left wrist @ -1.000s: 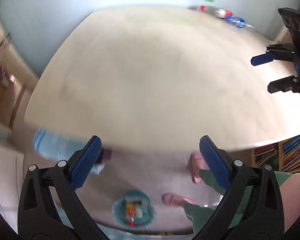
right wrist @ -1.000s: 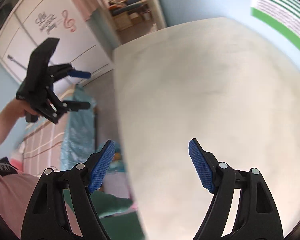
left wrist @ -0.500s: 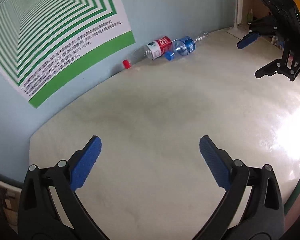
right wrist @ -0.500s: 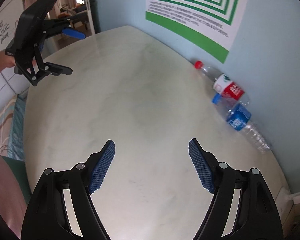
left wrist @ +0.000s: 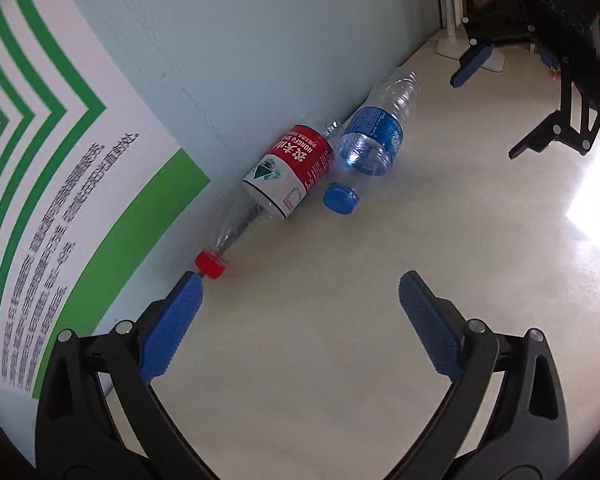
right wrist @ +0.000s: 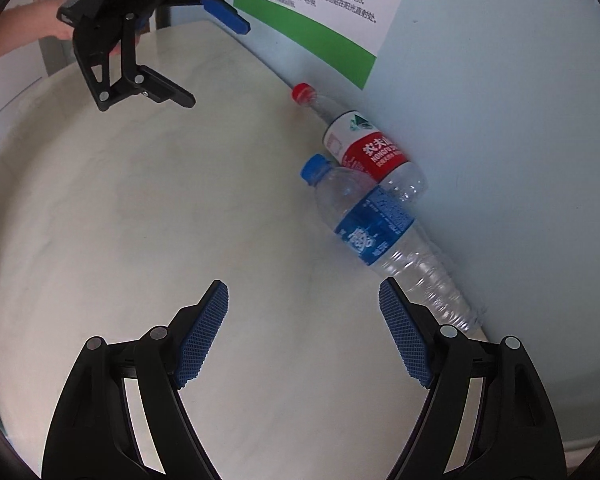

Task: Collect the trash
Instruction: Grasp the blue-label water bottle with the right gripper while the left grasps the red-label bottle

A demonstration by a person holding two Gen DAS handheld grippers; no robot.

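Ahead of my claws, two capped clear bottles lie on their sides touching: the red-labelled bottle (left wrist: 288, 172) against the wall, the blue-labelled bottle (right wrist: 374, 226) angled beside it.

A pale marbled table (right wrist: 140, 220) carries a red-labelled bottle (right wrist: 364, 148) and a blue-labelled bottle (right wrist: 376, 228).

Both sets of tongs are rocking the same black-and-blue look

The left tongs (left wrist: 300, 304) and right tongs (right wrist: 303, 322) are each showing two black plastic arms with triangular cutouts, round silver screw heads sitting at the pivots, and flat blue pads (right wrist: 204, 336) with a fine cross-hatched grip texture at the ends. From the other side the frame is looking like a chunky black bracket, with a bare hand (right wrist: 62, 32) peeking out behind it.
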